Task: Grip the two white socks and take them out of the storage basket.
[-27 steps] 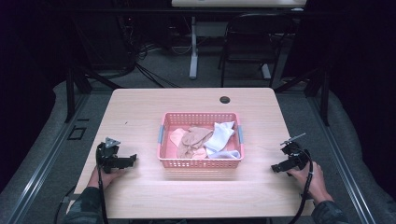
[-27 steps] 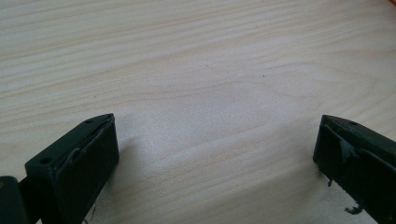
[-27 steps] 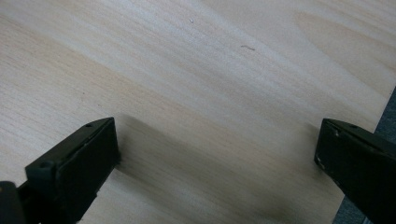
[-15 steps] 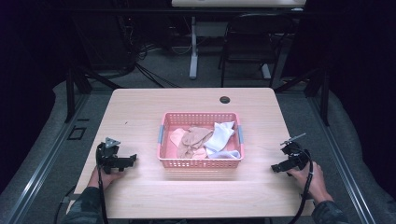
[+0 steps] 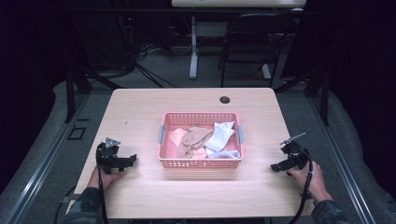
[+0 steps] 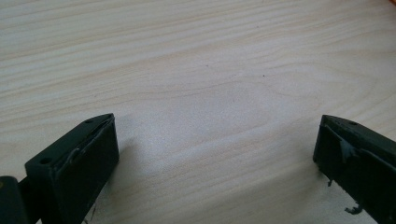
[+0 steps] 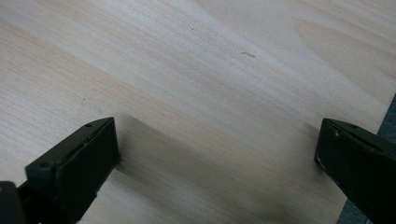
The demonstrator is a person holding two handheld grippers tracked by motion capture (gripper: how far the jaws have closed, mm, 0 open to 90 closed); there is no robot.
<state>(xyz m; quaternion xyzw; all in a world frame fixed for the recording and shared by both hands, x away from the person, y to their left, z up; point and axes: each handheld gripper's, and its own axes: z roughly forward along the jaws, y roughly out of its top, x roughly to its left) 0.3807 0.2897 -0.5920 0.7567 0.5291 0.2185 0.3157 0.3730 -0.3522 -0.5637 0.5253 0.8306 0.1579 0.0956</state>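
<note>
1. Near the middle of the wooden surface [image 5: 140, 112] sits a pink basket [image 5: 200, 163] holding a peach sock [image 5: 191, 140] and a white sock [image 5: 219, 136]; how many garments lie tangled there is hard to make out.
2. Both forearms are cut off by the bottom edge of the high view, and the far room is too dark to read.
3. Left tool [image 5: 132, 159] rests on the surface left of the basket, well apart from it, the left hand [image 5: 103, 176] behind it; its jaws stand wide with bare wood between them [image 6: 215, 154].
4. Right tool [image 5: 275, 168] lies near the right edge, gripped by the right hand [image 5: 314, 179], jaws wide over bare wood [image 7: 215, 158].
</note>
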